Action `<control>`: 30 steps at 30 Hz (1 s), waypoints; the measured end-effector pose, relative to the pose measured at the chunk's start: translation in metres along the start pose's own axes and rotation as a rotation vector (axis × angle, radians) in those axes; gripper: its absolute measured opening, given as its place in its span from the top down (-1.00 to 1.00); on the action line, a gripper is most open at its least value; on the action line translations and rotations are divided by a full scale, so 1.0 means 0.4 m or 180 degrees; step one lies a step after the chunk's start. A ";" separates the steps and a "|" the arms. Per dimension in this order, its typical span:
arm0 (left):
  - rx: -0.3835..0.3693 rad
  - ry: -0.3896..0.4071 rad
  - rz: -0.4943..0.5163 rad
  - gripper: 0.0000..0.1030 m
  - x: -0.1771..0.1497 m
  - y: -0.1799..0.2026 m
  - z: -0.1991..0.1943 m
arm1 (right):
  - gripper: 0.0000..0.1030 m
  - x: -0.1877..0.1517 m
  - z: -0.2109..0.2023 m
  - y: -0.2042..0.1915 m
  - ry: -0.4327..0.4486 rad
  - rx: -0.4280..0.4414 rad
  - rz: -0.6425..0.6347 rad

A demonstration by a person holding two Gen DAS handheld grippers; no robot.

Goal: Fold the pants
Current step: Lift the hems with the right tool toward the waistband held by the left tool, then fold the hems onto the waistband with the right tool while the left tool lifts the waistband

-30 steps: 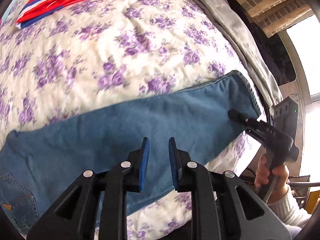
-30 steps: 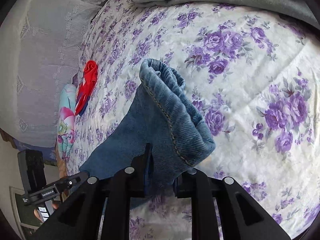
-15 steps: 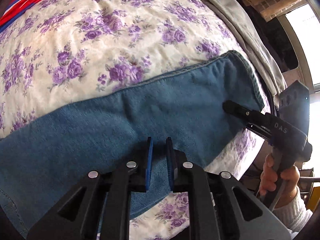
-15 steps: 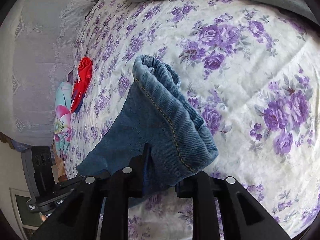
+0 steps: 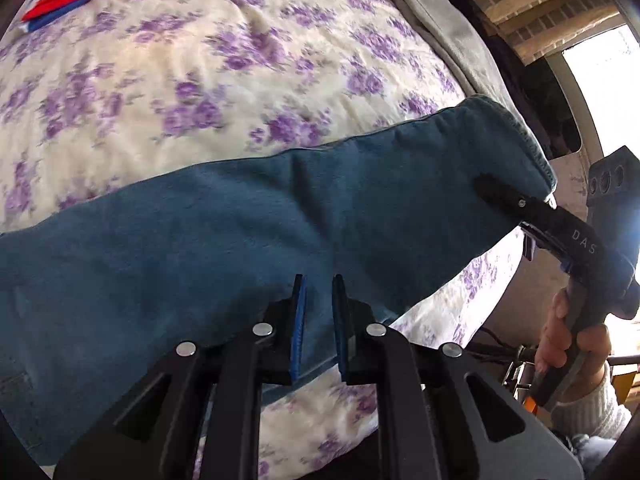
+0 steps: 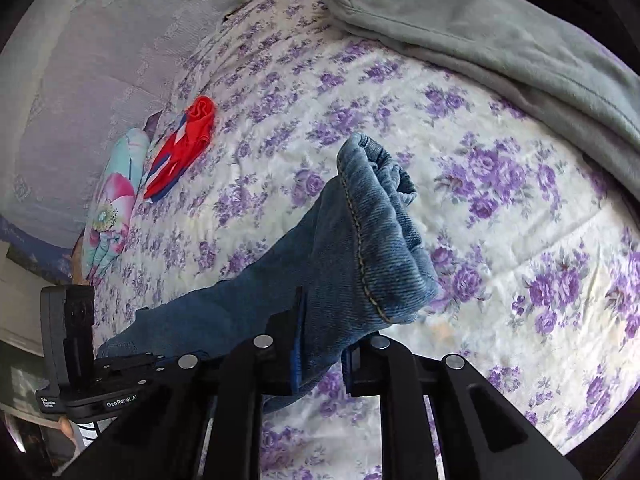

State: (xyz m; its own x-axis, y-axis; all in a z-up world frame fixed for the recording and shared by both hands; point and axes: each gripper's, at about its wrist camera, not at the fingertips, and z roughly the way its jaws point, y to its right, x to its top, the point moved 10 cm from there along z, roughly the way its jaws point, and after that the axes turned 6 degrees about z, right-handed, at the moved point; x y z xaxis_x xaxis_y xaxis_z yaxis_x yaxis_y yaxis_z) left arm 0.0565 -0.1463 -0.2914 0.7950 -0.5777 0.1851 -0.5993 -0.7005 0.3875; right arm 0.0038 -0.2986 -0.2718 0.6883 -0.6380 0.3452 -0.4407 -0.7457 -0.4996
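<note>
Blue denim pants (image 5: 248, 220) lie stretched across a floral bedspread (image 5: 200, 60). My left gripper (image 5: 319, 312) is shut on the near edge of the pant leg, the denim pinched between its blue pads. My right gripper (image 6: 322, 328) is shut on the hem end of the leg (image 6: 376, 240) and holds it lifted off the bed. The right gripper also shows in the left wrist view (image 5: 500, 194), clamped on the cuff. The left gripper's body shows at the lower left of the right wrist view (image 6: 100, 384).
A red and blue garment (image 6: 180, 148) and a floral pillow (image 6: 112, 216) lie at the far side of the bed. A grey blanket (image 6: 500, 40) lies along one edge. A window and brick wall (image 5: 560, 8) stand beyond the bed.
My left gripper has closed on the near edge of the pant leg. My right gripper has lifted the hem end higher off the bed.
</note>
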 end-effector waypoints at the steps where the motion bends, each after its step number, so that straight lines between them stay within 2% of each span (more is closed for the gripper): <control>1: 0.0031 0.0082 -0.0082 0.77 -0.020 -0.035 -0.033 | 0.72 0.008 -0.020 -0.038 0.0030 0.0030 -0.0124; 4: 0.0391 0.0313 -0.0559 0.77 -0.106 -0.212 -0.137 | 0.72 0.009 -0.050 -0.177 0.0069 0.0068 -0.0691; 6: 0.0629 0.0398 -0.0963 0.77 -0.167 -0.368 -0.205 | 0.72 -0.016 -0.043 -0.282 -0.0002 0.0109 -0.1144; 10: 0.0777 0.0616 -0.1670 0.77 -0.291 -0.569 -0.302 | 0.72 -0.132 0.036 -0.481 -0.0268 0.0162 -0.2144; 12: 0.0810 0.0703 -0.1806 0.77 -0.325 -0.605 -0.328 | 0.72 -0.210 0.091 -0.564 -0.0426 0.0250 -0.2520; 15: 0.0647 0.0802 -0.1899 0.77 -0.339 -0.627 -0.334 | 0.72 -0.342 0.184 -0.660 -0.0676 0.0356 -0.3061; 18: 0.0679 0.0769 -0.1879 0.77 -0.324 -0.626 -0.306 | 0.70 -0.471 0.321 -0.644 -0.1061 0.0028 -0.3579; 19: 0.0689 0.0767 -0.1875 0.77 -0.318 -0.627 -0.300 | 0.68 -0.505 0.371 -0.611 -0.1228 -0.0157 -0.3686; 20: 0.0679 0.0770 -0.1873 0.77 -0.318 -0.630 -0.296 | 0.56 -0.522 0.389 -0.600 -0.1201 -0.0191 -0.3774; 21: 0.0664 0.0776 -0.1883 0.77 -0.320 -0.633 -0.292 | 0.47 -0.527 0.383 -0.608 -0.1104 -0.0162 -0.3859; 22: 0.0627 0.0786 -0.1890 0.77 -0.328 -0.636 -0.294 | 0.26 -0.537 0.378 -0.613 -0.1157 -0.0170 -0.3897; 24: 0.0525 0.0819 -0.1908 0.77 -0.332 -0.642 -0.295 | 0.00 -0.551 0.358 -0.622 -0.1310 -0.0146 -0.3914; 26: 0.0432 0.0841 -0.1945 0.77 -0.334 -0.647 -0.294 | -0.04 -0.562 0.322 -0.633 -0.1510 -0.0053 -0.3814; 28: 0.0377 0.0850 -0.1965 0.77 -0.334 -0.650 -0.293 | -0.05 -0.559 0.269 -0.661 -0.1667 0.0211 -0.3597; 30: 0.0373 0.0848 -0.1961 0.77 -0.334 -0.649 -0.292 | -0.06 -0.532 0.222 -0.696 -0.1558 0.0452 -0.3447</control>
State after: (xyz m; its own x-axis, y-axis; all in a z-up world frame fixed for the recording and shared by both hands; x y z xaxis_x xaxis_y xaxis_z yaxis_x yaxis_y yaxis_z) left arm 0.1169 0.1618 -0.3114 0.9815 0.0535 0.1841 -0.0242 -0.9180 0.3959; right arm 0.0312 0.0619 -0.2769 0.8224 0.4722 0.3172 0.5498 -0.8031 -0.2298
